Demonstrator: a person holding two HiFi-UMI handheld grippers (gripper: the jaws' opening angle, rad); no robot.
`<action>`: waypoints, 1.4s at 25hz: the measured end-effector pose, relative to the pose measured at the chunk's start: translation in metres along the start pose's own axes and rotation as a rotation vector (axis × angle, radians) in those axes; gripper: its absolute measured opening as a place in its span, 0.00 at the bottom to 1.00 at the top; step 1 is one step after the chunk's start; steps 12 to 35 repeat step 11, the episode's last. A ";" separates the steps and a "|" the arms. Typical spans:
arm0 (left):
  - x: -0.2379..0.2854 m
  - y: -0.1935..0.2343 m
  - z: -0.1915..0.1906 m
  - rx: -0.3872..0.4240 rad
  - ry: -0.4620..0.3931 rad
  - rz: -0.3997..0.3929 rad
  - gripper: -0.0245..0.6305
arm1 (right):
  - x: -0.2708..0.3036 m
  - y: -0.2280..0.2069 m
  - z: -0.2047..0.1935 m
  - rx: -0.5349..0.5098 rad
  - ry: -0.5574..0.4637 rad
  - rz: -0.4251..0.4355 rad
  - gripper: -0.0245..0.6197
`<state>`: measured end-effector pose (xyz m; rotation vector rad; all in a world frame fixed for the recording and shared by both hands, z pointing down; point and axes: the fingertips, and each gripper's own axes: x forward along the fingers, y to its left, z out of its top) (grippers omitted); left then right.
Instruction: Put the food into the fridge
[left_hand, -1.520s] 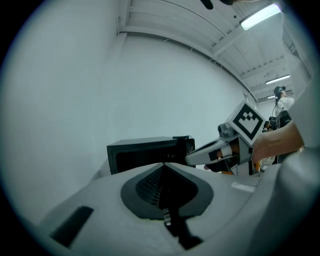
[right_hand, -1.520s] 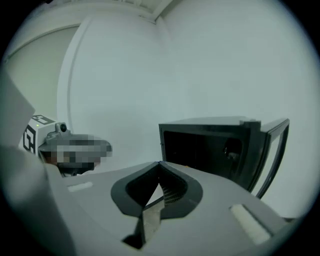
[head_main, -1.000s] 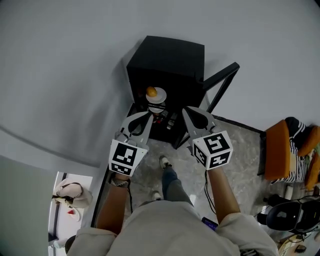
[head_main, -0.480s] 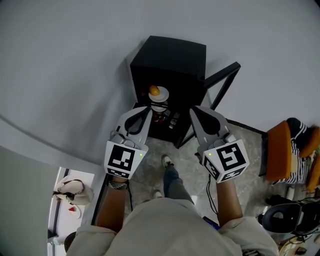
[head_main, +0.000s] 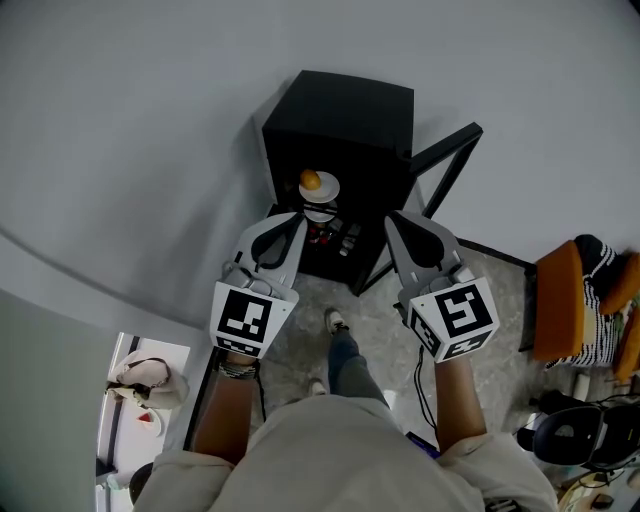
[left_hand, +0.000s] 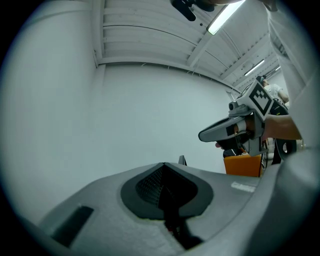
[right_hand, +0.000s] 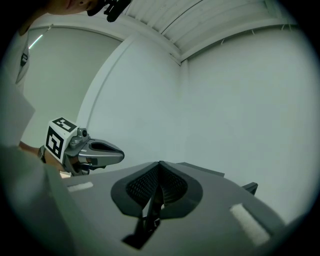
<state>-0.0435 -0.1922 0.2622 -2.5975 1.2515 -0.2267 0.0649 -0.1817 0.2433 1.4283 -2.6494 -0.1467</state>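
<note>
A small black fridge (head_main: 345, 110) stands against the white wall with its door (head_main: 442, 168) swung open to the right. On a shelf inside sits a white dish with orange food (head_main: 312, 182); white bowls (head_main: 317, 211) and small bottles (head_main: 343, 240) show below it. My left gripper (head_main: 291, 221) is held in front of the opening, shut and empty. My right gripper (head_main: 394, 223) is level with it near the door, also shut and empty. Each gripper view looks at bare wall: the left gripper (left_hand: 163, 168) sees the right gripper (left_hand: 220, 133), and the right gripper (right_hand: 159, 165) sees the left gripper (right_hand: 105, 152).
An orange chair (head_main: 558, 298) with striped cloth stands at the right on the marbled floor (head_main: 490, 290). A dark rounded object (head_main: 570, 432) lies at lower right. My shoes (head_main: 329, 322) are just before the fridge. A bag (head_main: 140, 385) sits at lower left.
Both grippers have drawn back a little from the fridge toward me, the right one shifting right and down. Both stay shut and empty.
</note>
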 end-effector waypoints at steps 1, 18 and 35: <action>0.001 0.000 0.000 0.000 0.001 -0.001 0.03 | 0.001 -0.002 -0.002 0.001 0.004 -0.001 0.05; 0.003 0.000 -0.004 -0.002 0.008 -0.007 0.03 | 0.004 -0.002 -0.011 0.017 0.019 0.006 0.05; 0.003 0.000 -0.004 -0.002 0.008 -0.007 0.03 | 0.004 -0.002 -0.011 0.017 0.019 0.006 0.05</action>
